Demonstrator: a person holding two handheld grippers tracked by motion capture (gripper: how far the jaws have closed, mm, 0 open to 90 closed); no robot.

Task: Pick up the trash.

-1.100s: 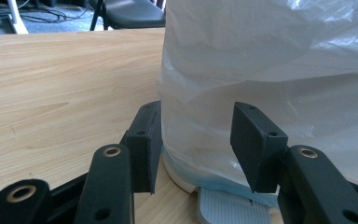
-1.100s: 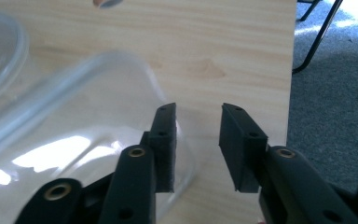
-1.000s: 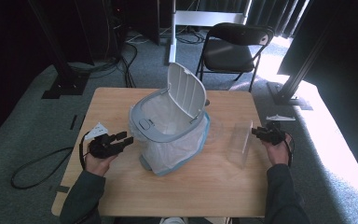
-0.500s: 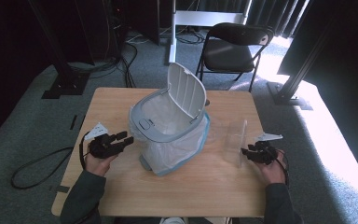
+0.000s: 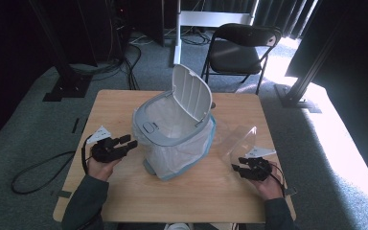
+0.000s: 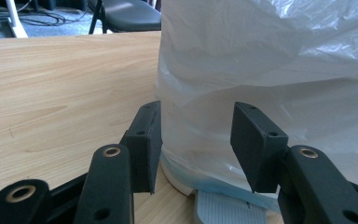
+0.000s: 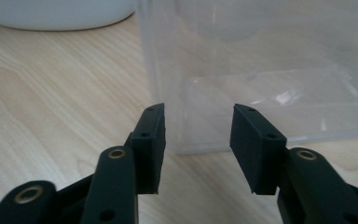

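A grey-rimmed white pedal bin lined with a white plastic bag (image 5: 175, 139) stands mid-table on the light wooden table (image 5: 124, 103), its ribbed lid (image 5: 191, 93) raised upright. The left gripper (image 5: 124, 142) lies low beside the bin's left flank, forearm entering from the bottom, jaws spread and empty, pointing at the bag (image 6: 270, 70). The right gripper (image 5: 242, 168) rests near the table's right front, jaws apart and empty, facing a clear plastic box (image 5: 242, 141) just ahead (image 7: 270, 93).
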